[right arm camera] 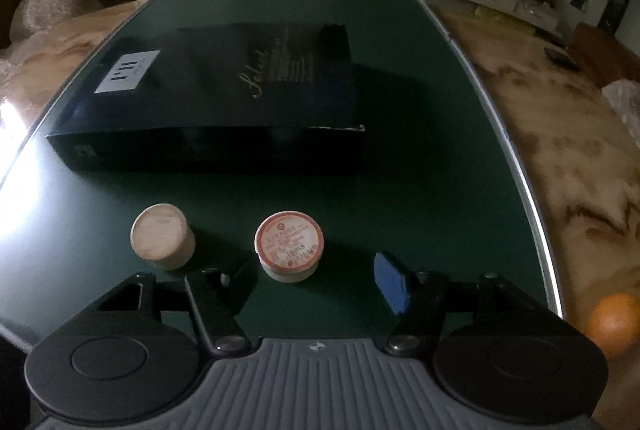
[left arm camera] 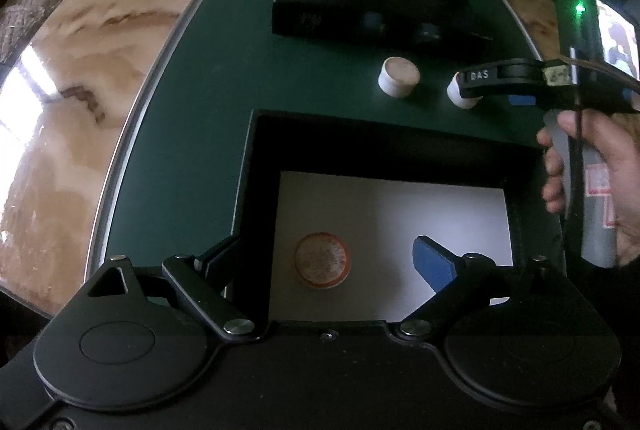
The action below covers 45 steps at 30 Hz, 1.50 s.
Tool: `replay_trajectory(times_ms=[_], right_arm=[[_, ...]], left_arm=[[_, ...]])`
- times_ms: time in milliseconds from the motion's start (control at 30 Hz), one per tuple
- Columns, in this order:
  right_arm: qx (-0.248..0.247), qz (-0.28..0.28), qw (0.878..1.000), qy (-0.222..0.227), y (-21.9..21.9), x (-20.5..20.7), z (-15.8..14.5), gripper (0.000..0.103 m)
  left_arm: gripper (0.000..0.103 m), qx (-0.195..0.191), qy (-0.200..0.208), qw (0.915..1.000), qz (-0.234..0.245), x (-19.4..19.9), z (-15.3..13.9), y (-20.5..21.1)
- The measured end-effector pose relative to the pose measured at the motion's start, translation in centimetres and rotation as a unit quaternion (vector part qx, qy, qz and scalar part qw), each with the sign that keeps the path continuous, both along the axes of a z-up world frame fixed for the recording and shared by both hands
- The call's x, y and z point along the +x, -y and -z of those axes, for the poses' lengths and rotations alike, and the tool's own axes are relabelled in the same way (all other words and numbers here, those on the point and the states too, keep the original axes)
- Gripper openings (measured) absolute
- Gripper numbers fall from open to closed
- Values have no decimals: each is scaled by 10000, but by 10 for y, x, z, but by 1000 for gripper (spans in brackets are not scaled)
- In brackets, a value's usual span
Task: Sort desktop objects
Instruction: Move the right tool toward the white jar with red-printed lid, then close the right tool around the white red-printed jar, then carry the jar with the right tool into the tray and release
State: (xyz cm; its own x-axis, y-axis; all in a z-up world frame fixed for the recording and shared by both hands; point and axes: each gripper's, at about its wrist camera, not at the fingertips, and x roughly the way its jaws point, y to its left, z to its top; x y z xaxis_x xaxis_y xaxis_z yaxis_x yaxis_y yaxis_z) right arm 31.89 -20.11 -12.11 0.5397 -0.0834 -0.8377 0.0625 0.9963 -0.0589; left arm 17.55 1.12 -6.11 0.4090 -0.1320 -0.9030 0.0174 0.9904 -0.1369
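My jaws, both sets: spread wide, nothing gripped. Left gripper [left arm camera: 332,262] hangs over an open black box [left arm camera: 256,190] with a white floor; one round tub with an orange-rimmed printed label [left arm camera: 322,260] lies inside, between my fingers but untouched. Right gripper [right arm camera: 316,282] sits low over the green worktop [right arm camera: 420,190], its blue pad [right arm camera: 391,282] to one side of a second tub.

Item, second tub [right arm camera: 289,245]: short cylinder, pale body, flat round top with orange ring and small print, standing upright just ahead of the right jaws, apart from both fingers.

Item, third tub [right arm camera: 162,236]: same shape, plain pale-tan top, tilted slightly, just beside the left finger of the right gripper; also seen from the left wrist [left arm camera: 399,75].

Item, closed black carton [right arm camera: 208,110]: flat, gilt script, white barcode sticker, lying beyond the tubs.

Item, orange fruit [right arm camera: 614,322]: off the green mat, on the marbled surface.

My right hand [left arm camera: 592,170] grips the handle.
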Motion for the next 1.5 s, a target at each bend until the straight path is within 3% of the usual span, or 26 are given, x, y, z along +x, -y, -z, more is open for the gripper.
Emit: replay_trajectory(times_ms=[633,933,1500], right_arm=[[11,24,9998,-183,-7,14,16,61],[30,-25,9997,-235,-11,17,19,45],[219,-56,9997,-74,-8,-4,1,45]], left_arm=[[93,-1,-111,9999,28,0,6,1],[93,17,-133,9999,44,-1,8,1],[93,18,-167,9998,59,-2,10,1]])
